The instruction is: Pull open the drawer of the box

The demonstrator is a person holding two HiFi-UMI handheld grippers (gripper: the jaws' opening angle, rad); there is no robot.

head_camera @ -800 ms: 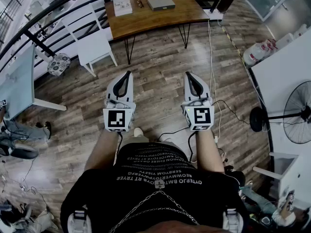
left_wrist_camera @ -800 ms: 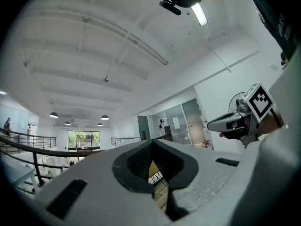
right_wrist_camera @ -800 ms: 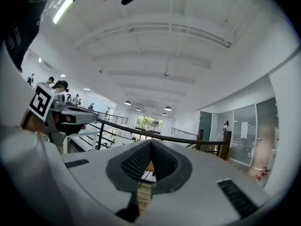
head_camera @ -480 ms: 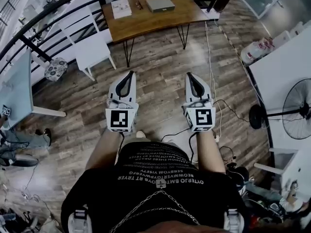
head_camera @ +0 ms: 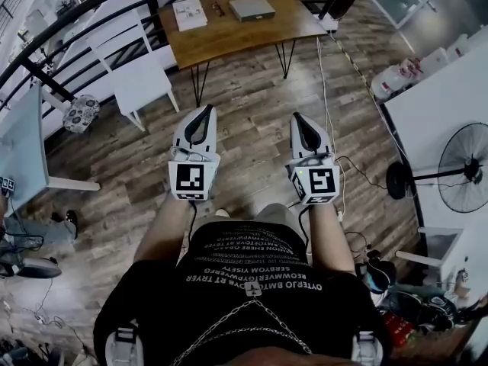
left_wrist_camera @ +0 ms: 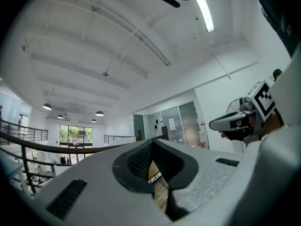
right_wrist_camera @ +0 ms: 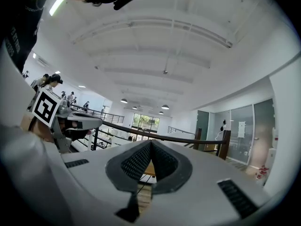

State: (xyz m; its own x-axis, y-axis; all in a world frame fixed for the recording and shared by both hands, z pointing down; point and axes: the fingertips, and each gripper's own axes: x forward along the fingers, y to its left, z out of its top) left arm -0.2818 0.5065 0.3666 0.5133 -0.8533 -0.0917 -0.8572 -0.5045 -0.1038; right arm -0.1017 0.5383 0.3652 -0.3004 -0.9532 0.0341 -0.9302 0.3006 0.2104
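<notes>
1. Head view: flat grey rectangular box (head_camera: 252,8) lying on far wooden bench (head_camera: 229,35), well apart from both tongs.
2. Left tongs (head_camera: 207,110) closed tip to tip, empty.
3. Right tongs (head_camera: 298,117) likewise closed, empty.

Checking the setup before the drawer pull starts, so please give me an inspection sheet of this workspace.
Surface: wooden table, well ahead of the person.
Job's things: grey box on the table; drawer state too small to tell.
Clutter: white booklet and small dark item beside the box.
Grippers: left gripper and right gripper both shut, empty, held level above the wooden floor.
Cables: white cable runs across the floor from the table.
Surroundings: white chair, standing fan.
</notes>
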